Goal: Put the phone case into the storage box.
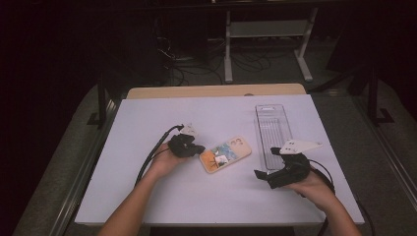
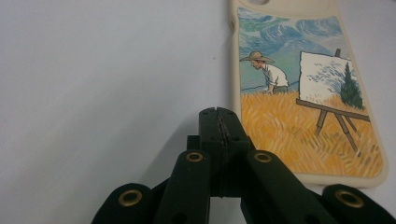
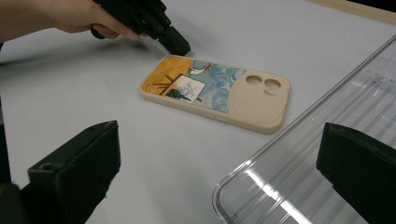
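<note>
A cream phone case [image 1: 225,154] with a painted wheat-field picture lies flat on the white table, camera holes toward the far right. My left gripper [image 1: 200,149] is shut with nothing between its jaws, its tip at the case's near-left corner; in the left gripper view the closed tips [image 2: 218,113] sit just beside the case's edge [image 2: 299,93]. My right gripper [image 1: 258,175] stands open, near the front end of the clear tray, with the case [image 3: 215,91] ahead of it and the left gripper [image 3: 180,47] at the case's far corner.
A long clear plastic tray [image 1: 273,132] with a ribbed floor lies to the right of the case, running front to back; its near corner [image 3: 299,182] sits between my right jaws. The white table top [image 1: 147,118] has a wooden strip at its far edge.
</note>
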`<state>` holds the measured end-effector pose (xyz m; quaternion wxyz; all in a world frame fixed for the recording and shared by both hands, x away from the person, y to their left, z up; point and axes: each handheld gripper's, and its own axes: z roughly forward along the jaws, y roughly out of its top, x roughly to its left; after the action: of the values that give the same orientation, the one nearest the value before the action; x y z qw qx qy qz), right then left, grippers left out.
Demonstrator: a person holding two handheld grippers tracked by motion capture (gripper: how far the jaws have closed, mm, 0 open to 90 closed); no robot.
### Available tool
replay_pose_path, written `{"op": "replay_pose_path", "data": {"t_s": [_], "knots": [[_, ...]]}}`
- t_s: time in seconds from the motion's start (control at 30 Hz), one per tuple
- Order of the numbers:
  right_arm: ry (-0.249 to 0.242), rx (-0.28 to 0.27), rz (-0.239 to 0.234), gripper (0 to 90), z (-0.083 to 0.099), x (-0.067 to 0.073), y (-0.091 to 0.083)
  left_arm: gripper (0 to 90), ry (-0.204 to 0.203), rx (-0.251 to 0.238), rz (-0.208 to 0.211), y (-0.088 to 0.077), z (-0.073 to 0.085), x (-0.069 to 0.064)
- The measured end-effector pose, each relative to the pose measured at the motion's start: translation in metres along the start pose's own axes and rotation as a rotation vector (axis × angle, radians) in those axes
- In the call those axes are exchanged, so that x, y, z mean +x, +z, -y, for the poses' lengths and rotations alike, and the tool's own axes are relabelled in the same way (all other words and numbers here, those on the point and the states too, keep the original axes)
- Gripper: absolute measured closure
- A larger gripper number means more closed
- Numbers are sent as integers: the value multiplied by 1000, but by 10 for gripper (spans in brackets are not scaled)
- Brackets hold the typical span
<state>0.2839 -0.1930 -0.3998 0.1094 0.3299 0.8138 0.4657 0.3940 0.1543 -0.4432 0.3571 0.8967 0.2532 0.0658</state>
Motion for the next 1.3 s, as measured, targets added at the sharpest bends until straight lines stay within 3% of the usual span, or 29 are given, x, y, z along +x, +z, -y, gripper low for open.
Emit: {"op": "replay_pose_path", "data": {"t_s": [0.1, 0.13, 0.23, 0.27, 0.3, 0.4, 0.5, 0.7, 0.93, 1.1, 1.13, 1.17, 1.3], "knots": [[1, -1, 0, 0, 0, 0, 0, 899, -7, -11, 9, 0, 1, -5], [0, -1, 0, 0, 0, 0, 0, 899, 18, 6, 4, -1, 1, -5], [1, -3, -1, 0, 0, 0, 0, 899, 25, 10, 16, -2, 1, -9], [1, -3, -1, 0, 0, 0, 0, 899, 9, 7, 23, -1, 1, -11], [1, -3, -1, 0, 0, 0, 0, 899, 32, 17, 23, -2, 1, -11], [0, -3, -1, 0, 0, -1, 0, 899, 26, 12, 36, -1, 1, -17], [0, -2, -1, 0, 0, -1, 0, 899, 58, 34, 50, -2, 0, -20], [1, 0, 0, 0, 0, 0, 0, 899, 76, 48, 76, -1, -2, -30], [1, 0, 0, 0, 0, 0, 0, 899, 93, 52, 79, 0, -2, -31], [1, 0, 0, 0, 0, 0, 0, 847, 62, 28, 81, -7, -3, -29], [1, -1, -1, 0, 0, 0, 0, 825, 75, 40, 76, -11, -4, -26], [1, -1, 0, 0, 0, 0, 0, 797, 39, 16, 78, -13, -4, -27], [1, -2, 0, 0, 0, 0, 0, 650, -28, -9, 72, -30, -2, -23]]}}
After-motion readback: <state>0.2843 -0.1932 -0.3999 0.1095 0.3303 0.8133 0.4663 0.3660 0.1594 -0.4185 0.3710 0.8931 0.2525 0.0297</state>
